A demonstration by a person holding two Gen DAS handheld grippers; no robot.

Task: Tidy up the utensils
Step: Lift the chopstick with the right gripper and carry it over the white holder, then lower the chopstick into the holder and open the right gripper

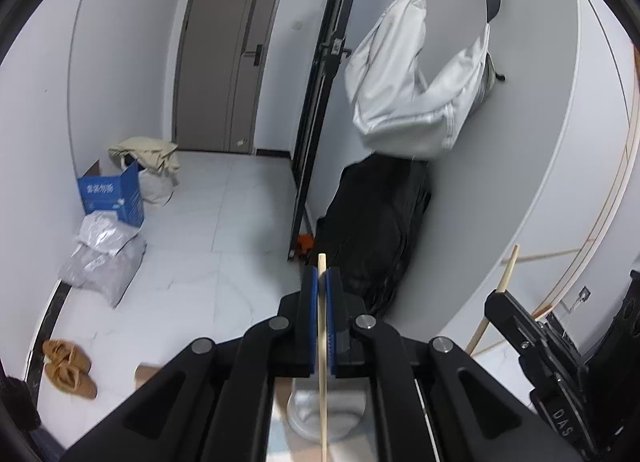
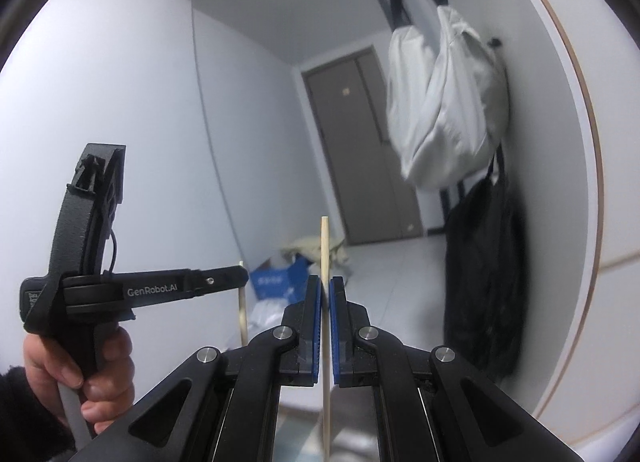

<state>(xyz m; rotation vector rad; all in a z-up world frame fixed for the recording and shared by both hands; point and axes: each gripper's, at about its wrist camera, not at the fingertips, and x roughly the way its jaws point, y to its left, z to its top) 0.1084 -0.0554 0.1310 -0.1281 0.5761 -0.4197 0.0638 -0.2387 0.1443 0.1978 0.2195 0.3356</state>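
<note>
While both arms are raised, we see the left gripper [image 1: 322, 282] and right gripper [image 2: 325, 290] each pinching one upright chopstick [image 1: 322, 342], second chopstick [image 2: 325, 246].

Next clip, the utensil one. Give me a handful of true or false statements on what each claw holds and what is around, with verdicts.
1. The left claw is shut on a wooden chopstick. True.
2. The right claw is open with nothing in it. False: it is shut on its own wooden chopstick.
3. A white bag hangs on the wall. True.
4. The box on the floor is red. False: it is blue.
5. The door at the far end stands wide open. False: it is closed.
6. In the right wrist view, a hand grips the other claw's handle. True.
</note>
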